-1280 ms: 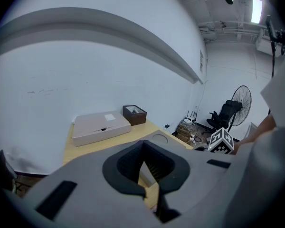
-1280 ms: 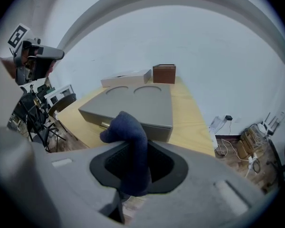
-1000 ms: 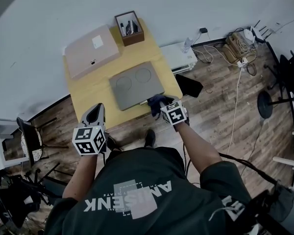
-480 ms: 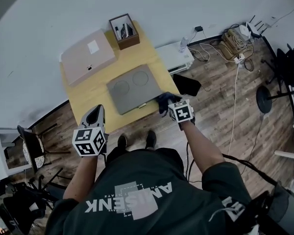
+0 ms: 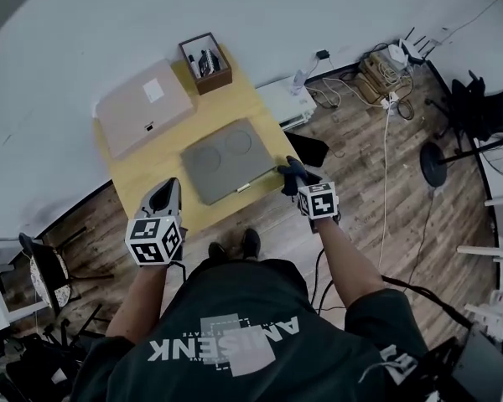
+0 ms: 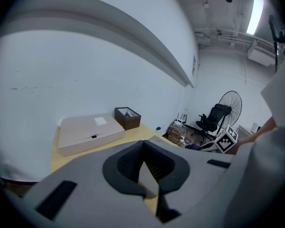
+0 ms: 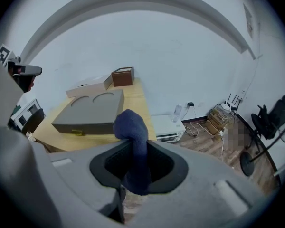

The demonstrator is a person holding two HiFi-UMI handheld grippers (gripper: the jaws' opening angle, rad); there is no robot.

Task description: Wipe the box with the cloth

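My right gripper point(image 7: 133, 167) swallows the lower end of the cloth point(image 7: 131, 127), so its full length is hidden. In the left gripper view, my left gripper point(image 6: 143, 148) covers nearly all of the grey box point(image 6: 157, 138). The contents of the small brown box point(image 5: 205, 62) are too small to tell, as is the label point(image 5: 153, 90) on the flat cardboard box point(image 5: 138, 111).

Plain white wall point(image 5: 84, 23) on the far side, wood plank floor point(image 5: 377, 216), yellow bench point(image 5: 138, 170) against it, cable mess point(image 5: 377, 69) far right, fan point(image 6: 237, 103) nearby.
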